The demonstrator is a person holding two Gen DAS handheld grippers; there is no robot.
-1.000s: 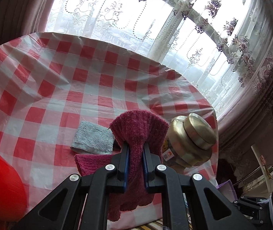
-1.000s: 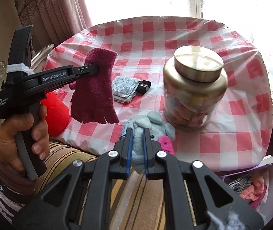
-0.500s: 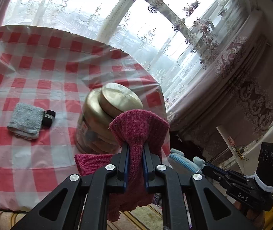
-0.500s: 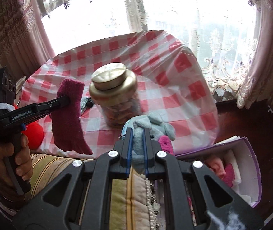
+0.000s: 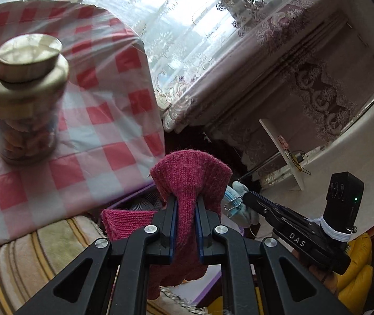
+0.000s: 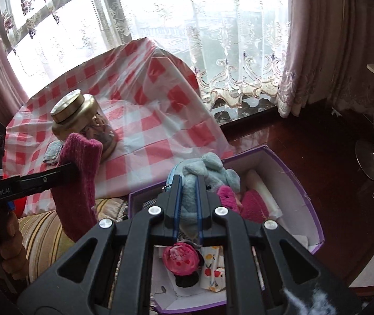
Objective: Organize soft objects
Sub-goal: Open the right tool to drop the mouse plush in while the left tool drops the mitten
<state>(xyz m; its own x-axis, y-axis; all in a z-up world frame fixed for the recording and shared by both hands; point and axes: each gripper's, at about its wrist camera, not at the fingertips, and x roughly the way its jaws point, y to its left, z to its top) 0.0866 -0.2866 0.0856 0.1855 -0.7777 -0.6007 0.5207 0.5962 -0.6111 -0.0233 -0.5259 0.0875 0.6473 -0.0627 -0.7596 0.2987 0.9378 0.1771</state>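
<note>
My left gripper [image 5: 185,200] is shut on a dark red knitted glove [image 5: 191,176], held in the air past the table's edge; the glove also shows in the right wrist view [image 6: 78,181]. My right gripper [image 6: 187,181] is shut on a grey-blue plush elephant [image 6: 208,173], held above an open purple box [image 6: 302,197] on the floor. The box holds several soft items, among them a pink rolled cloth [image 6: 180,260] and a red knit piece [image 6: 254,206]. A folded grey cloth [image 6: 53,152] lies on the table.
A glass jar with a gold lid [image 5: 24,92] stands on the red-checked tablecloth [image 5: 103,120]; the jar also shows in the right wrist view [image 6: 82,120]. A striped cushion [image 6: 45,231] lies below the table edge. A lamp base [image 6: 370,160] stands on the dark wood floor at right.
Both grippers have swung right, off the table toward the floor box, each keeping its load. The box has come fully into the right wrist view, under the elephant.
</note>
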